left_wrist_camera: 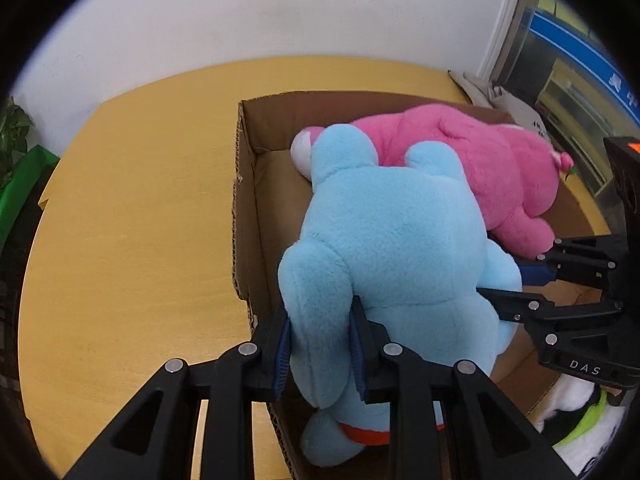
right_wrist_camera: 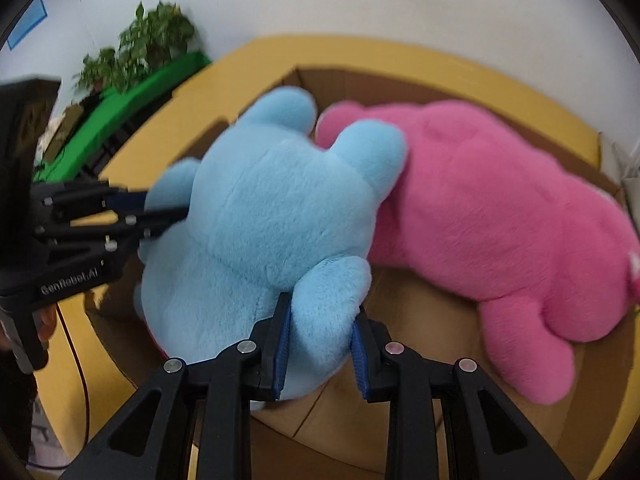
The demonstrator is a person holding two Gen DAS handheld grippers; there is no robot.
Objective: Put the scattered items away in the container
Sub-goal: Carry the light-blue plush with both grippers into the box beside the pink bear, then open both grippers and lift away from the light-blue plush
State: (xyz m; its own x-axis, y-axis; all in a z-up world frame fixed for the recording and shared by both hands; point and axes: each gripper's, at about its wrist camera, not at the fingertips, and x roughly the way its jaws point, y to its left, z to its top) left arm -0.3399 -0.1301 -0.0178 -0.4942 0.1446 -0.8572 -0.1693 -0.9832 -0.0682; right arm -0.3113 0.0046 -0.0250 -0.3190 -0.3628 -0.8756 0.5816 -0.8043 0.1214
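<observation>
1. The open brown cardboard box (left_wrist_camera: 256,200) stands on the yellow wooden desk (left_wrist_camera: 132,216). Its corrugated wall on the side of the bare desk has free desk surface beside it up to the far edge by the white wall (left_wrist_camera: 240,12).
2. Inside the box the pink plush bear (left_wrist_camera: 480,160) lies along the far part of the box; some bare box floor shows beside it.
3. The light blue plush toy (left_wrist_camera: 392,236) is held over the box, touching the pink bear, with both claws tilted steeply downward.
4. The left claw (left_wrist_camera: 320,344) is clamped on one blue limb; the right claw (right_wrist_camera: 320,348) is clamped on another limb.
5. Only the left wrist view shows the orange band (left_wrist_camera: 366,436) under the blue toy and a white and green thing (left_wrist_camera: 580,420) beyond the near box corner.
6. Only the right wrist view shows the green leafy plant (right_wrist_camera: 148,40) beyond the desk.
</observation>
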